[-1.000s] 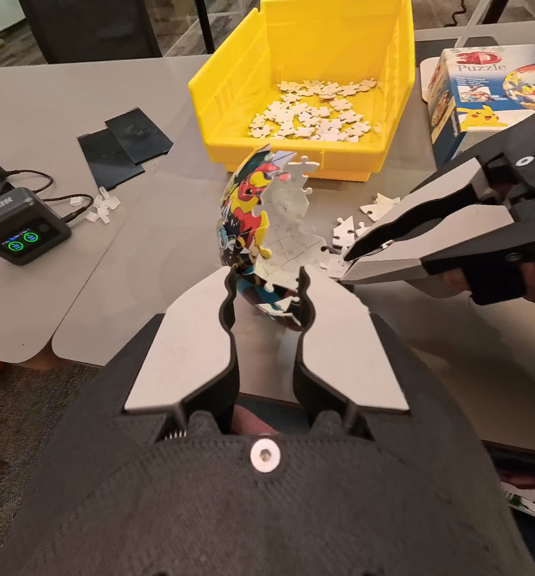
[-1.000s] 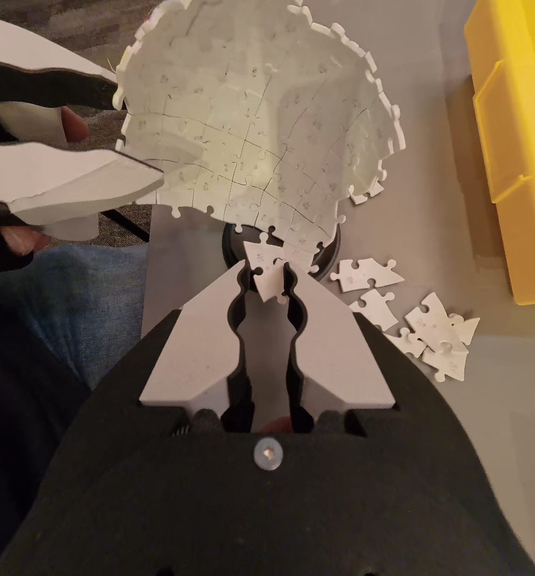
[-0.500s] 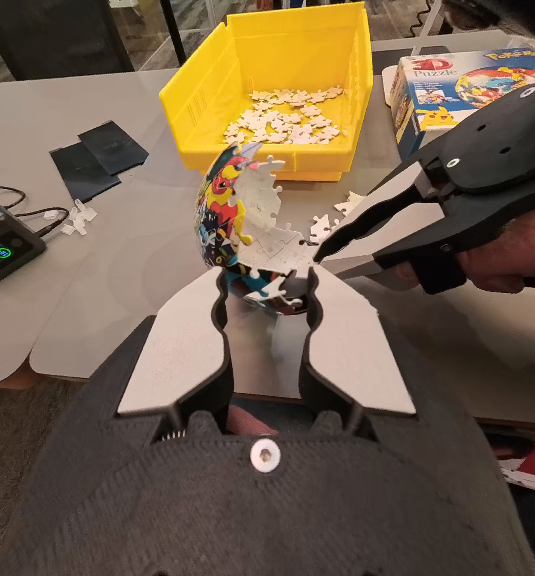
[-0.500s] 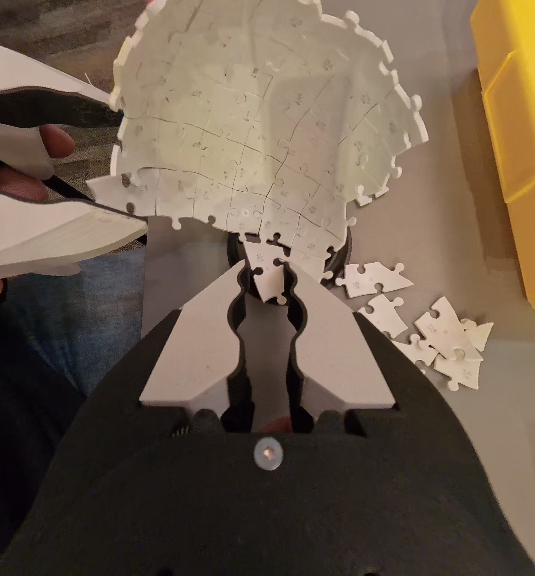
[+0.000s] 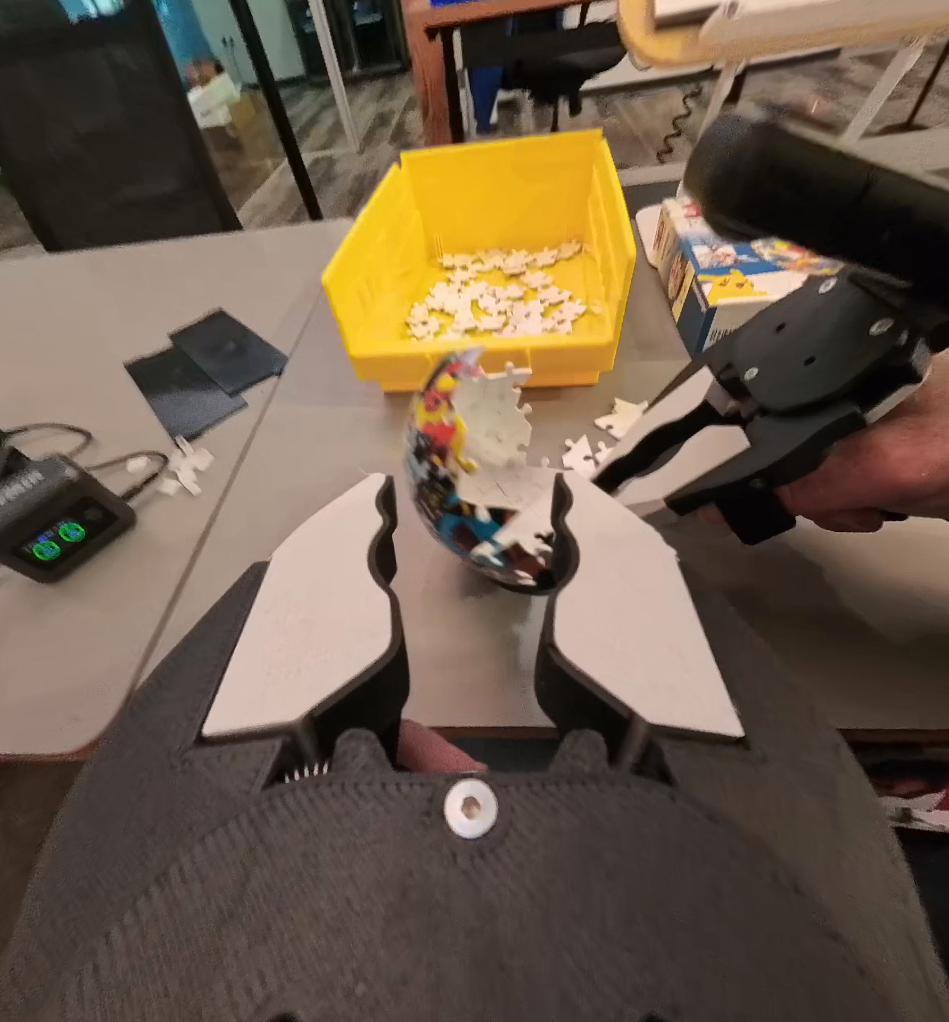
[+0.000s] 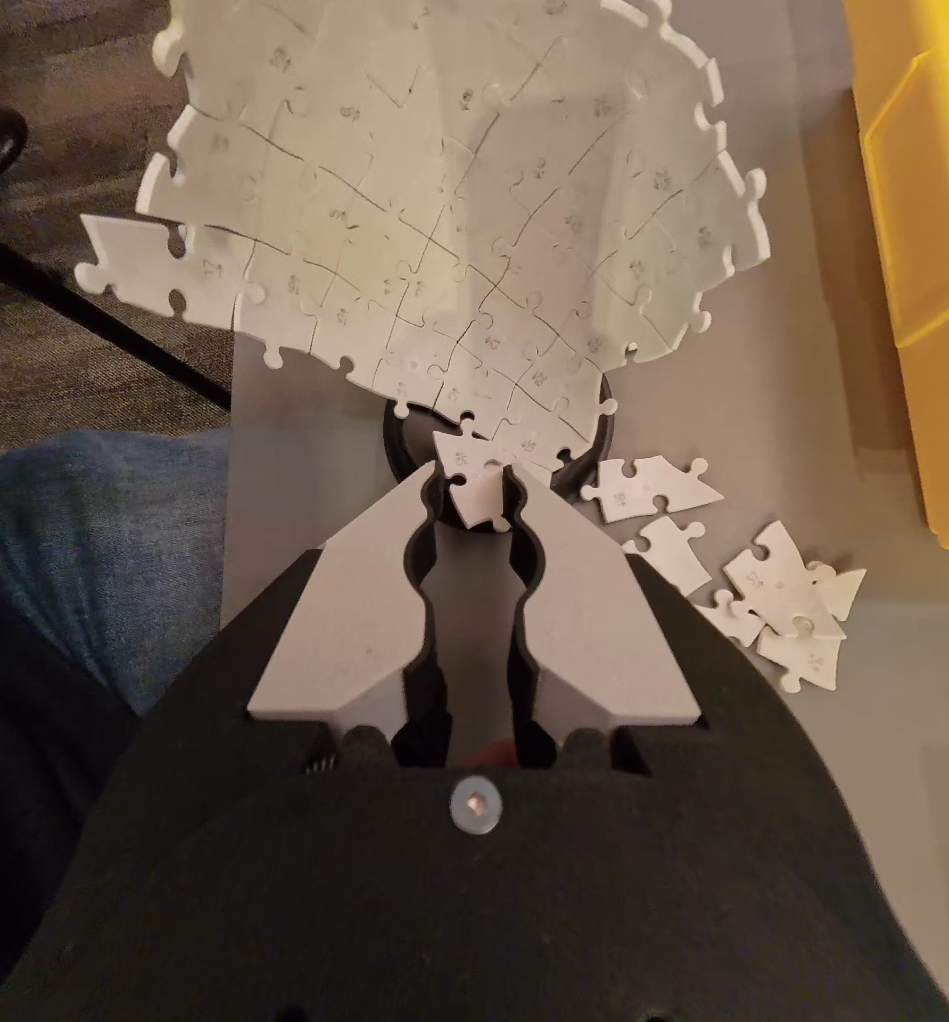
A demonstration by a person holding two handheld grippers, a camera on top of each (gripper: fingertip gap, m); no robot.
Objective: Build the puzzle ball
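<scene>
Work on the puzzle ball (image 5: 469, 481) is sitting at roughly the halfway mark. Nearest the lens, the left hand-held gripper (image 5: 472, 495) is standing with its fingers spread wide on either side of the shell, gripping nothing. Just beyond it, the ball is resting on a dark round stand (image 6: 405, 437) near the front edge of the grey table (image 5: 101, 636), showing a printed outer face and a white hollow inside, with its jagged rim open. From the side, the right hand-held gripper (image 6: 469, 475) is pinching a single white piece (image 6: 475, 492) and offering it to the shell's lower rim, where it is touching but not clearly locked in. A few loose pieces (image 6: 765, 586) are lying just beside the stand. Farther back, a yellow bin (image 5: 494, 221) is holding a large heap of pieces waiting to be fitted, and the puzzle box (image 5: 704, 287) is standing to its right. Judging by that heap, about half the sphere remains to be built.
</scene>
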